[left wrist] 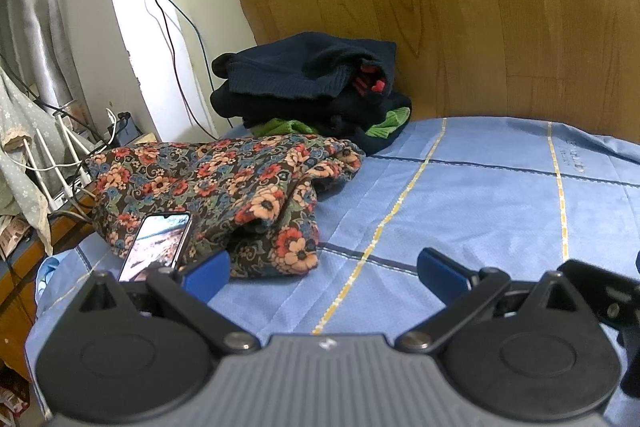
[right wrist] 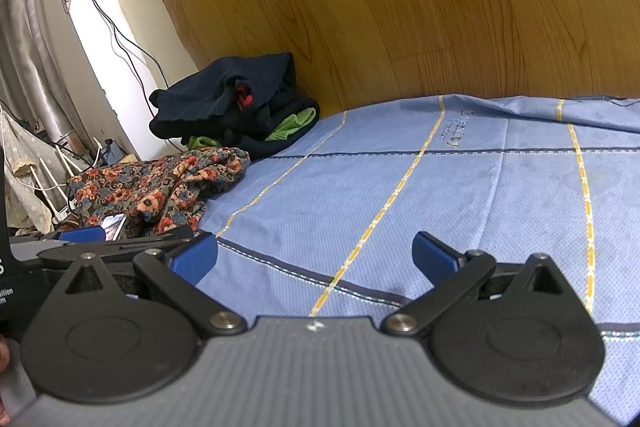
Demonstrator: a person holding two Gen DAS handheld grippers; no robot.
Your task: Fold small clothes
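A floral garment (left wrist: 224,183) lies crumpled on the blue bed sheet (left wrist: 460,195) at the left; it also shows in the right wrist view (right wrist: 160,187). Behind it sits a heap of dark navy clothes (left wrist: 312,87) with green and red pieces, against the wooden headboard; the heap also shows in the right wrist view (right wrist: 232,107). My left gripper (left wrist: 324,271) is open and empty, low over the sheet, its left finger just in front of the floral garment. My right gripper (right wrist: 316,255) is open and empty over bare sheet, to the right of the left gripper.
A phone (left wrist: 158,247) with a lit screen rests on the floral garment's near edge. A wooden headboard (left wrist: 460,7) stands behind the bed. At the left are cables (left wrist: 168,11), a white router (left wrist: 60,163) with antennas, and grey curtains (left wrist: 32,7).
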